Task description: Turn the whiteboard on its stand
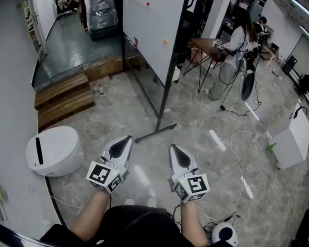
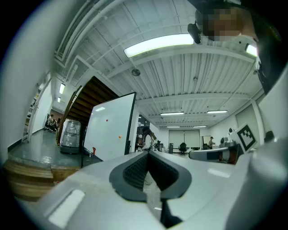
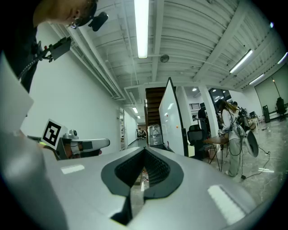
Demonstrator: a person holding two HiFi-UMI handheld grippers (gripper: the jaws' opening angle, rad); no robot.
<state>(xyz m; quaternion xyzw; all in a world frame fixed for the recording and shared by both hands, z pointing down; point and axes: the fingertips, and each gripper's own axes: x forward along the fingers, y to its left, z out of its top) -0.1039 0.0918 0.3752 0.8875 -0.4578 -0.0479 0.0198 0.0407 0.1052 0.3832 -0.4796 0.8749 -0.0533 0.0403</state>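
**Both grippers shut, whiteboard out of reach ahead**

The left gripper (image 1: 126, 140) and the right gripper (image 1: 174, 148) are held level, side by side. Each has its fingers pressed together with nothing between them. The whiteboard (image 1: 147, 29) stands upright on its black stand (image 1: 165, 90), well beyond both sets of fingertips. The stand's foot (image 1: 155, 132) on the floor is the part nearest them

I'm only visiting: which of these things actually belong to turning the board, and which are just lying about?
Part of the job:
- whiteboard
- its black stand
- left tongs and right tongs, both shut and empty

Just lying about:
- white round container
- wooden steps
- white box
- floor cables
- table with a person beside it
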